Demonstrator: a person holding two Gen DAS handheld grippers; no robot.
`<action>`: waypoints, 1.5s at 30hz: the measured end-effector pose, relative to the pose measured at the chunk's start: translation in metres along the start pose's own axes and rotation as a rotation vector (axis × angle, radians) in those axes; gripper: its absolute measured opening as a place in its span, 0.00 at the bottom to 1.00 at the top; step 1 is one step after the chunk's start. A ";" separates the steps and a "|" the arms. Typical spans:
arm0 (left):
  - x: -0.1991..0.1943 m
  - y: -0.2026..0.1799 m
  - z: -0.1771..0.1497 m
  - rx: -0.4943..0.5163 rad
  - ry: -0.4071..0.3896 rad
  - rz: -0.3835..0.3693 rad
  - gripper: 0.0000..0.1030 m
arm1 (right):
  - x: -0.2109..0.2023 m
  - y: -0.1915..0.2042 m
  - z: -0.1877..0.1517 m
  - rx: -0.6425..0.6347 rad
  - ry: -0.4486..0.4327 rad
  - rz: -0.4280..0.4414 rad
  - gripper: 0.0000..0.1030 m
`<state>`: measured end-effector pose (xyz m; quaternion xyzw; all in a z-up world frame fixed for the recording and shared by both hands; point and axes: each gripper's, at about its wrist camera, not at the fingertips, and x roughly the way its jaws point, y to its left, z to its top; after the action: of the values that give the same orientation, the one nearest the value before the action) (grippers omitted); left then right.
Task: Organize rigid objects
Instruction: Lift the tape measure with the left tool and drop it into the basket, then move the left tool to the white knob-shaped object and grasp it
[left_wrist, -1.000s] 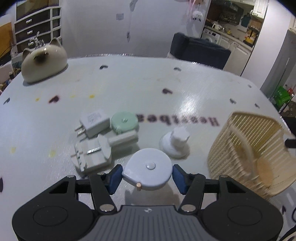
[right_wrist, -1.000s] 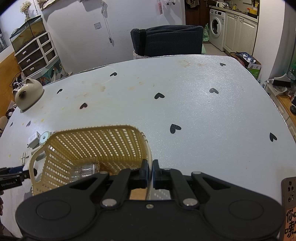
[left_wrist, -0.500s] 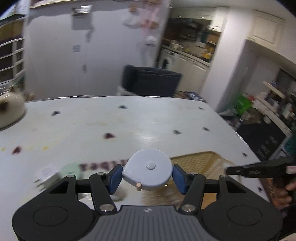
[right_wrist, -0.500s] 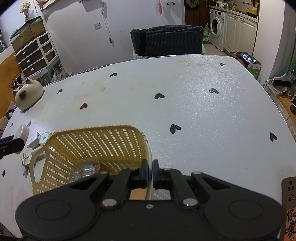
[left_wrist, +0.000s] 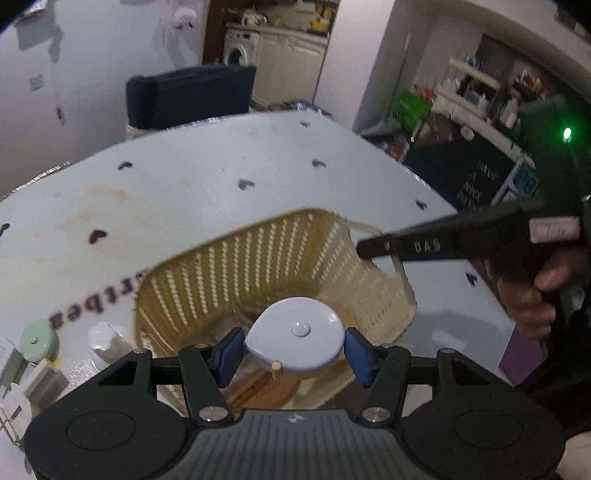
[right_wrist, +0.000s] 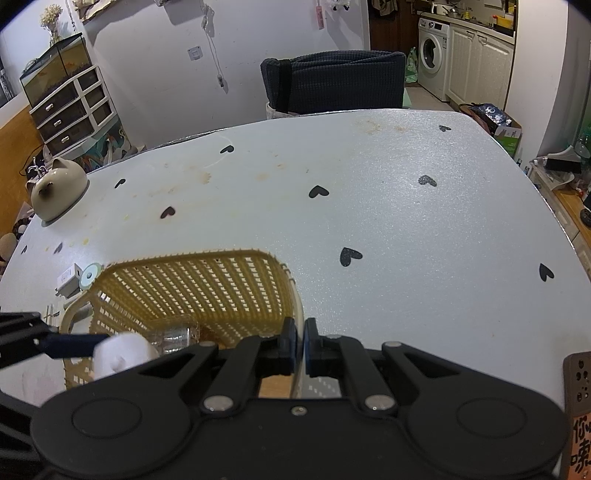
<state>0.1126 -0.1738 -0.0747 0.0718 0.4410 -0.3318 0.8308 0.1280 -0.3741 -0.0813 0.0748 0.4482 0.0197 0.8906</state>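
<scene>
The left gripper (left_wrist: 295, 349) is pinching the pale blue round tape measure (left_wrist: 295, 341) by its two opposite edges, blue pads (left_wrist: 229, 354) pressing on the smooth plastic shell, and is carrying it above the open mouth of the yellow lattice basket (left_wrist: 258, 254); the case is looking hard, light and a little slippery, so gripping across its widest part, as here, is seeming the safest hold, while the small tab (left_wrist: 275, 366) poking out at the near edge is no place to grab; it is probably sturdy enough to be dropped in from low over the basket; the right gripper (right_wrist: 299, 345) is sitting pressed together on the basket's near rim, likely steadying it; beyond the basket, to the left on the white heart-dotted table (right_wrist: 369, 206), a mint round disc (left_wrist: 38, 339), a white knob-shaped piece (left_wrist: 107, 341) and white plug adapters (left_wrist: 40, 380) are waiting, all looking rigid and light
</scene>
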 end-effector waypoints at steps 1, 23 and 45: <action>0.002 0.000 -0.001 0.001 0.013 0.000 0.57 | 0.000 0.000 0.000 0.001 0.000 0.001 0.05; 0.008 0.006 0.000 -0.054 0.078 0.003 0.67 | -0.003 0.002 0.003 -0.001 0.000 0.002 0.05; -0.001 0.005 0.002 -0.064 0.054 -0.020 1.00 | -0.003 0.003 0.002 -0.001 0.000 0.001 0.05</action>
<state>0.1166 -0.1699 -0.0739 0.0498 0.4744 -0.3237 0.8171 0.1282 -0.3722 -0.0773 0.0748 0.4480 0.0205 0.8907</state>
